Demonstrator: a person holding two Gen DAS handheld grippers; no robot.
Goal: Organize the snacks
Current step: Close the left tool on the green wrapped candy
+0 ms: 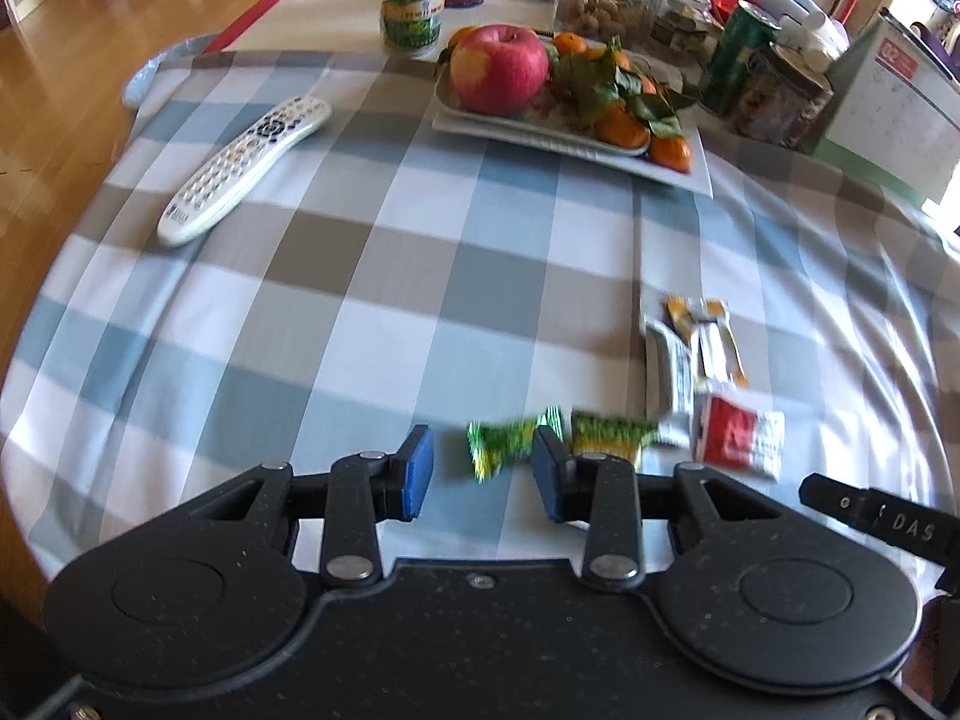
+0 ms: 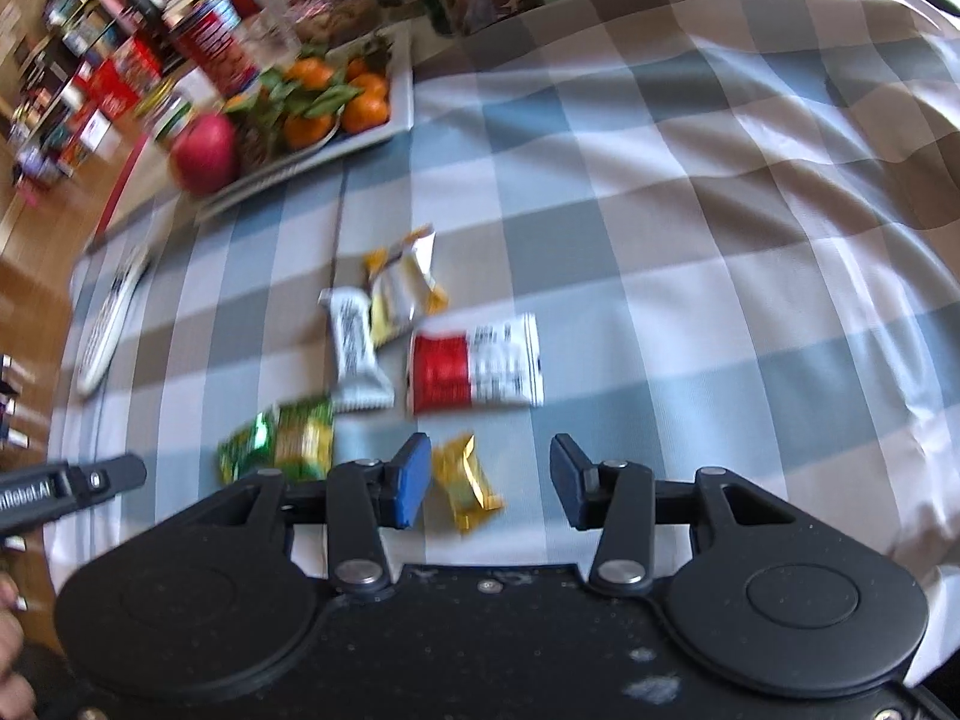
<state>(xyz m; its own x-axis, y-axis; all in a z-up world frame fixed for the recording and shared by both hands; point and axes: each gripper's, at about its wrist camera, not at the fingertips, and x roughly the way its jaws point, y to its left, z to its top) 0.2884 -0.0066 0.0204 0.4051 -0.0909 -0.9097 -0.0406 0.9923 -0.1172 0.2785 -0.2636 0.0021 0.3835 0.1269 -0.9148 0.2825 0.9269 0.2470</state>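
Nearest to the right gripper (image 2: 491, 480) lies a small gold candy (image 2: 467, 481), between the parted jaws but close to the left pad; the pads do not press it, so this gripper holds nothing. The left gripper (image 1: 480, 471) is also partly open and empty, and a green candy (image 1: 501, 441) lies on the cloth just ahead of its tips, beside a green-yellow packet (image 1: 606, 432).

A little farther, the red-and-white packet (image 2: 474, 369), the white bar (image 2: 355, 348) and the yellow-white packet (image 2: 402, 288) lie together, some of them touching.

Far behind are the remote control (image 1: 243, 165) and the fruit plate (image 1: 576, 147) on the checked tablecloth (image 1: 360, 300).

The risk, I think: the gold candy is off centre, so closing jaws may push it sideways or pinch only the slippery wrapper. The two grippers are also near each other and could collide.
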